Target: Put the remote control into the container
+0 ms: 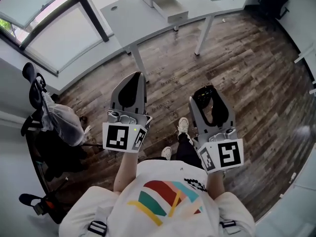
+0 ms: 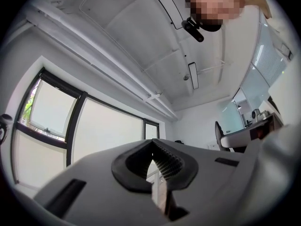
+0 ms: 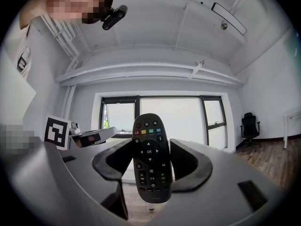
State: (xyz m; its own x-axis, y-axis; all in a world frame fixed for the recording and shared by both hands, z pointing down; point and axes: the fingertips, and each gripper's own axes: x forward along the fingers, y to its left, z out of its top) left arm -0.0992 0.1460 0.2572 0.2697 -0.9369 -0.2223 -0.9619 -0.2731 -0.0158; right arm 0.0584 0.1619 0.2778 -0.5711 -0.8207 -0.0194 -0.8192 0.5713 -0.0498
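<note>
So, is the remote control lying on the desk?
No, the remote control is clamped between the jaws of the right gripper.

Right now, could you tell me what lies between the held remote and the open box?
Only wood floor and bare tabletop separate remote and box, per the head view.
</note>
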